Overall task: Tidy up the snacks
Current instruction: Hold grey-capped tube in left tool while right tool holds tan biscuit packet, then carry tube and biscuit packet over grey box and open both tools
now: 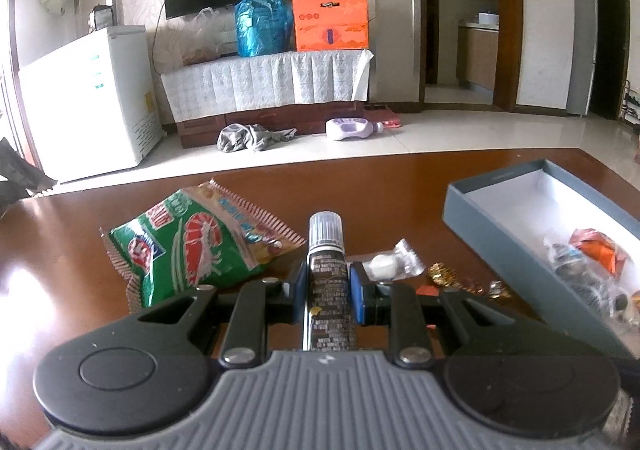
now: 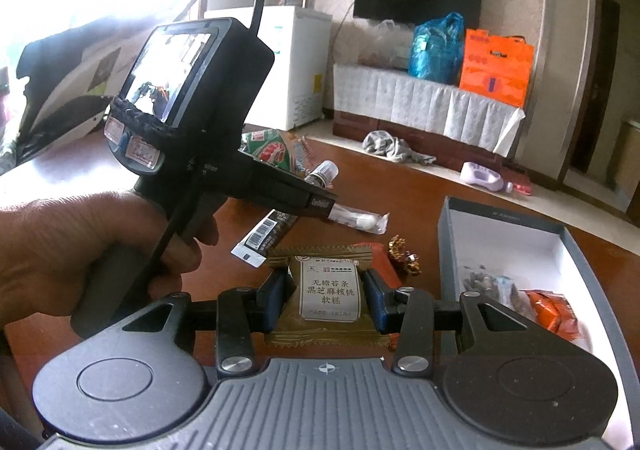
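Left wrist view: left gripper (image 1: 327, 286) clamped on dark snack stick (image 1: 326, 274), just left of grey box (image 1: 516, 246). Green shrimp-chip bag (image 1: 192, 246) farther left of box, flat on wooden table (image 1: 360, 186); small clear-wrapped sweet (image 1: 386, 266) between stick and box. Right wrist view: right gripper (image 2: 327, 296) clenched on gold snack packet (image 2: 326, 290), just left of box, with orange packets (image 2: 550, 310) inside it.

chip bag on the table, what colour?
Mostly green chip bag, red shrimp print, red-striped edges. Left wrist view shows it best.
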Demonstrator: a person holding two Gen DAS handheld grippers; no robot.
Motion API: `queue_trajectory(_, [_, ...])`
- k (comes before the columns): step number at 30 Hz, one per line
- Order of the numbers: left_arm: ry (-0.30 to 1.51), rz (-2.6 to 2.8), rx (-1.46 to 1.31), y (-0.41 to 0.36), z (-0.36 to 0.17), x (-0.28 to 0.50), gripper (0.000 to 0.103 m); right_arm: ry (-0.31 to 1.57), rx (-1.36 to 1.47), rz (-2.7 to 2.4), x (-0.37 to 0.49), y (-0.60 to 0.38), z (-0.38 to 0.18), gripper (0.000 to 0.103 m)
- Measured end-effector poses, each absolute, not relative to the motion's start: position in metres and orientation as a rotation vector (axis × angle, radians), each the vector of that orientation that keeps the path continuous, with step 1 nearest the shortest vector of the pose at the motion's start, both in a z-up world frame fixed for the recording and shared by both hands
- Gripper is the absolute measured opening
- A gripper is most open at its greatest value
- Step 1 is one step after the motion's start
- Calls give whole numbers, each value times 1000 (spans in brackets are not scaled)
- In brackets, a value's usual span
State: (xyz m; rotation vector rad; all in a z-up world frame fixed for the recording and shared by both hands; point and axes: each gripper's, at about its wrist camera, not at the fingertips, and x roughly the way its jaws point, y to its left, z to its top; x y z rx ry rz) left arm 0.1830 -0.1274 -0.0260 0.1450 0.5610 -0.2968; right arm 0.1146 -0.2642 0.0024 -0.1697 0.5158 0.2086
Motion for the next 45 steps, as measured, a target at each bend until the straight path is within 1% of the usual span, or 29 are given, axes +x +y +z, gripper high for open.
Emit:
queue_trajectory(8, [543, -333, 158, -155, -15, 176, 21, 493, -156, 173, 98, -287, 13, 43])
queue_trajectory(19, [514, -407, 147, -217, -1, 167, 21, 466, -116, 72, 79, -341, 28, 43])
queue_trajectory(29, [497, -465, 154, -285, -3, 163, 21, 511, -83, -37, 75, -385, 15, 43])
queue_trajectory(37, [483, -518, 158, -325, -5, 156, 21, 539, -82, -56, 81, -391, 9, 43])
queue_trajectory(45, [505, -524, 169, -334, -15, 159, 21, 551, -77, -59, 89, -391, 7, 43])
